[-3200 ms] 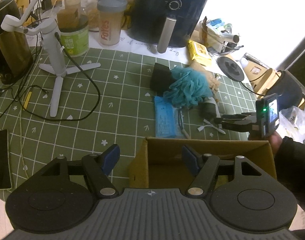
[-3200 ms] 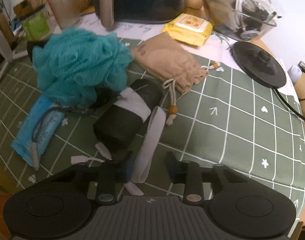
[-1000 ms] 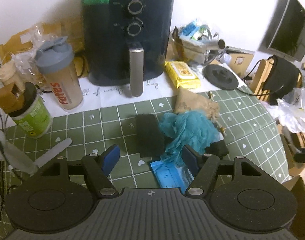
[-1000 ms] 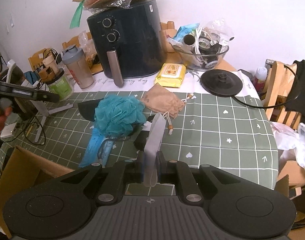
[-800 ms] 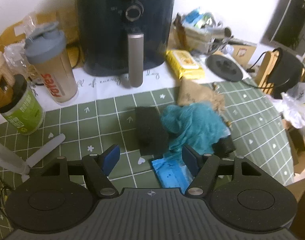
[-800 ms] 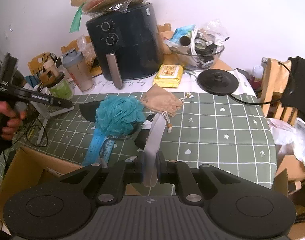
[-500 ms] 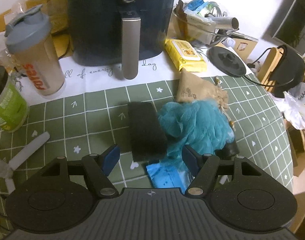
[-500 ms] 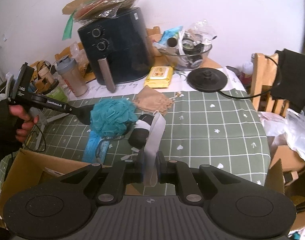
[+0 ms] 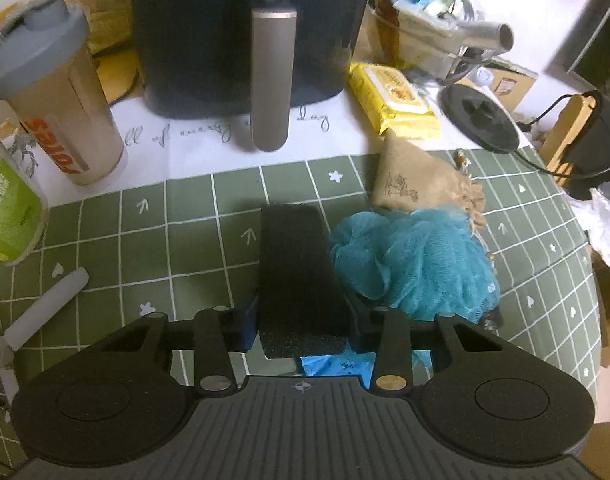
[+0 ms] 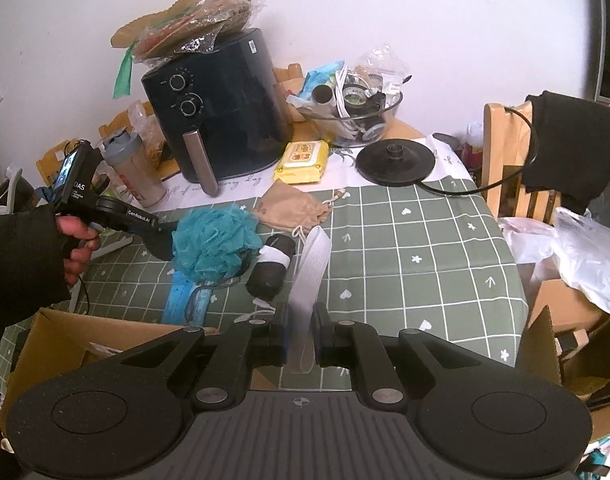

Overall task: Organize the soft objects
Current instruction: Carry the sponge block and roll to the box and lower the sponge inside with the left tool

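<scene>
My left gripper (image 9: pixel 303 322) is shut on a black foam sponge (image 9: pixel 295 268) that lies on the green checked mat. A teal mesh pouf (image 9: pixel 413 264) sits right of it, a tan drawstring pouch (image 9: pixel 409 180) behind, a blue packet (image 9: pixel 337 364) under my jaws. My right gripper (image 10: pixel 301 340) is shut on a white band (image 10: pixel 311 276) and holds it raised above the open cardboard box (image 10: pixel 77 344). In the right wrist view the pouf (image 10: pixel 215 242), pouch (image 10: pixel 291 208), a black-and-white roll (image 10: pixel 271 266) and the left gripper (image 10: pixel 161 240) lie on the mat.
An air fryer (image 9: pixel 253 32), shaker bottle (image 9: pixel 53 100), green tub (image 9: pixel 9 216), yellow wipes pack (image 9: pixel 393 98) and kettle base (image 9: pixel 481 120) line the back. A glass bowl of clutter (image 10: pixel 353 114) stands far right. A chair (image 10: pixel 509 168) and plastic bags (image 10: pixel 585 256) are beside the table.
My left gripper moved forward and down onto the black sponge and closed on it. My right gripper lifted and pulled back with the white band held.
</scene>
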Action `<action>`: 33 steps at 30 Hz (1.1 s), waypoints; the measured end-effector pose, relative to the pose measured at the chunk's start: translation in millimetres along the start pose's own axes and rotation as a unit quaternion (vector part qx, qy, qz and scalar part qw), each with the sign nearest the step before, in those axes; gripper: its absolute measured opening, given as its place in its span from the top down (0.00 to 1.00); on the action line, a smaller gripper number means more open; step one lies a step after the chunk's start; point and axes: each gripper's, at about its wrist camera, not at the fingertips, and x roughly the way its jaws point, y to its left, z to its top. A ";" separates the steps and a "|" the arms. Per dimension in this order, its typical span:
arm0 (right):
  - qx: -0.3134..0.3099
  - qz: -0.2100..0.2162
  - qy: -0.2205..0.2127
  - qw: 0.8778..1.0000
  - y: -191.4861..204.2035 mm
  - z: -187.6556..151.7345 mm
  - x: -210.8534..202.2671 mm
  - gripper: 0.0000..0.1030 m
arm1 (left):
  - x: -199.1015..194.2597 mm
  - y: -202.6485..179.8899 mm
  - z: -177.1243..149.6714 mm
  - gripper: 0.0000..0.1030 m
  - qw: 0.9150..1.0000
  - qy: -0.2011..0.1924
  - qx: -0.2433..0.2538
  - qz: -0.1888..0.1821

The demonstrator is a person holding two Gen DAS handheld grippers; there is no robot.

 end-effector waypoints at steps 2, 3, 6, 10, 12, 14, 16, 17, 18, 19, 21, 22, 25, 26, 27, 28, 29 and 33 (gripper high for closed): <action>-0.002 0.003 -0.003 1.000 2.0 2.1 -0.8 0.86 | -8.1 0.4 -1.6 0.61 1.000 -0.007 -0.001 -0.002; -0.004 0.005 -0.004 1.000 3.0 3.1 -1.1 0.86 | -14.2 1.2 -3.5 0.61 1.000 -0.012 -0.003 -0.002; -0.010 0.011 -0.006 1.000 8.6 6.4 -0.9 0.86 | -33.0 2.4 -10.1 0.61 1.000 -0.029 -0.006 -0.007; -0.023 0.021 -0.007 0.999 18.1 9.9 -0.2 0.86 | -60.0 2.5 -21.9 0.61 0.998 -0.054 -0.006 -0.014; -0.027 0.027 -0.006 0.999 22.0 10.9 0.6 0.86 | -75.1 2.1 -28.5 0.61 0.998 -0.066 -0.007 -0.016; -0.031 0.033 -0.004 0.999 26.4 11.9 1.9 0.86 | -87.5 0.8 -34.0 0.61 0.997 -0.077 -0.008 -0.022; -0.036 0.038 -0.003 0.999 31.1 12.4 2.6 0.86 | -98.5 -0.8 -39.2 0.61 0.996 -0.084 -0.007 -0.028; -0.038 0.041 -0.002 0.998 33.3 12.4 3.2 0.86 | -104.9 -1.9 -42.4 0.61 0.996 -0.088 -0.007 -0.032; -0.040 0.044 0.000 0.998 35.6 12.5 3.8 0.86 | -109.5 -3.3 -44.5 0.61 0.995 -0.092 -0.006 -0.033; -0.043 0.048 0.002 0.998 38.3 12.7 4.1 0.86 | -114.9 -4.1 -47.7 0.61 0.995 -0.096 -0.006 -0.036; -0.051 0.054 0.002 0.997 44.2 13.2 4.1 0.86 | -126.2 -5.9 -53.4 0.61 0.994 -0.104 -0.008 -0.042; -0.053 0.057 0.003 0.997 47.1 13.7 4.3 0.86 | -131.8 -6.4 -55.8 0.61 0.993 -0.108 -0.010 -0.045; -0.057 0.061 0.004 0.996 53.2 14.5 5.3 0.86 | -147.1 -9.0 -62.4 0.61 0.991 -0.120 -0.012 -0.051; -0.057 0.062 0.004 0.996 54.8 14.6 5.6 0.86 | -151.9 -10.4 -64.7 0.61 0.991 -0.123 -0.011 -0.054; -0.057 0.063 0.005 0.996 55.5 14.5 6.2 0.86 | -156.2 -12.2 -67.2 0.61 0.990 -0.126 -0.008 -0.056; -0.058 0.064 0.006 0.996 57.1 14.7 6.5 0.86 | -159.7 -13.8 -70.1 0.61 0.990 -0.128 -0.006 -0.057; -0.059 0.066 0.007 0.996 58.2 15.1 7.1 0.86 | -163.3 -15.6 -72.9 0.61 0.990 -0.130 -0.003 -0.058; -0.061 0.070 0.008 0.996 64.1 15.3 6.9 0.86 | -175.5 -19.6 -83.4 0.61 0.988 -0.138 -0.006 -0.066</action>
